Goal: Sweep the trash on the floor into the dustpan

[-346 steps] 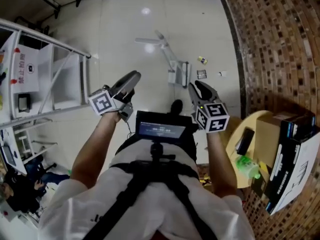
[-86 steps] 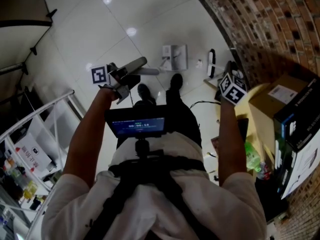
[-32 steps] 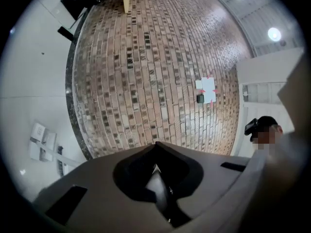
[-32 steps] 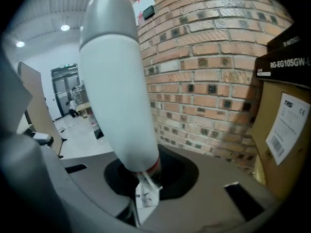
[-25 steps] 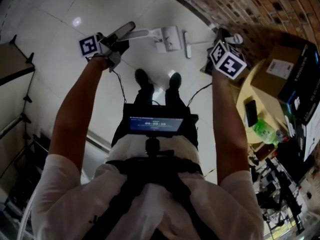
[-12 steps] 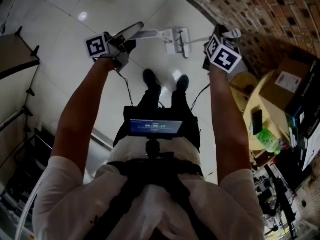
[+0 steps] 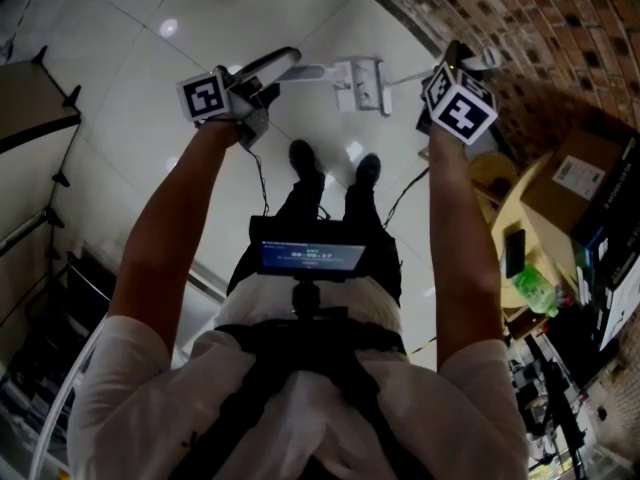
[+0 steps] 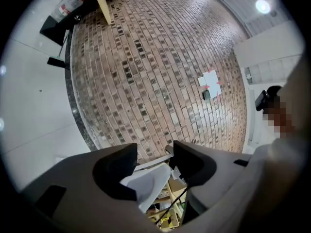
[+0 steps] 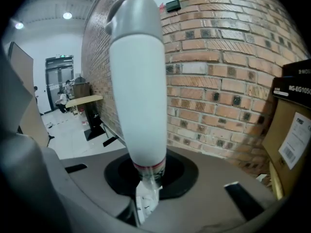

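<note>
The left hand-held gripper (image 8: 153, 150) has just been opening its jaws. They now stand apart, with the white dustpan handle (image 8: 146, 183) lying loose between them, not squeezed. The right hand-held gripper (image 9: 146, 178) is clenched on the broom handle (image 9: 138, 81), probably to keep it upright. The tools rest on the floor (image 7: 150, 118) just beyond the person's two shoes (image 7: 303, 158), near the brick wall (image 8: 146, 72). The left one seems to be releasing so the dustpan (image 7: 360, 83) stands alone. I count two grippers, one dustpan and one broom (image 7: 384, 96). No trash shows on the floor.
</note>
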Action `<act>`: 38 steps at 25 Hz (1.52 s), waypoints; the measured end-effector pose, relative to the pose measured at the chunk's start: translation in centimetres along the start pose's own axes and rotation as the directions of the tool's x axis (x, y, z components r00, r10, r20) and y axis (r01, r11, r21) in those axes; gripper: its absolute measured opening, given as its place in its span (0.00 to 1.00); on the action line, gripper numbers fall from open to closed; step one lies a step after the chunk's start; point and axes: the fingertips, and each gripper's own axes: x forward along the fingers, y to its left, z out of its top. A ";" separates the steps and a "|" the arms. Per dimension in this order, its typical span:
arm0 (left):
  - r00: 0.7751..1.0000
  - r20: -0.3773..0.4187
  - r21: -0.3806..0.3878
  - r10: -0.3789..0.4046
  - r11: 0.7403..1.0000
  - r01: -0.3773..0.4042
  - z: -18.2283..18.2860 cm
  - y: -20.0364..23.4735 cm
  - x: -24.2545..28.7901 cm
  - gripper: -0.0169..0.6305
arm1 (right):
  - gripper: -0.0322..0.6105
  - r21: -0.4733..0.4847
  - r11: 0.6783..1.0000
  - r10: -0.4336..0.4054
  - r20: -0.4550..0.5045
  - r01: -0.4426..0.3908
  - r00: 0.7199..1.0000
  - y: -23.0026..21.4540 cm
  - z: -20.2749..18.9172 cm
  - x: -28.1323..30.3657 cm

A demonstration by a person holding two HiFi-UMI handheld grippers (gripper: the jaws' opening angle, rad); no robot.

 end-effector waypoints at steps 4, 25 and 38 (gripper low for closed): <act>0.999 0.024 0.019 0.041 0.999 -0.042 0.4 0.4 -0.5 0.41 | 0.11 -0.035 0.999 0.016 -0.052 -0.017 0.999 1.3 -1.2 0.9; 0.989 0.145 -0.004 0.030 1.000 -0.030 2.8 0.4 -1.5 0.41 | 0.22 -0.361 0.591 0.618 -0.372 -0.721 0.693 20.1 -7.9 -4.8; 0.994 0.109 -0.001 0.004 1.000 -0.004 2.8 -0.1 -0.5 0.41 | 0.43 -0.257 0.346 0.682 -0.592 -0.903 0.429 20.4 -10.4 -6.0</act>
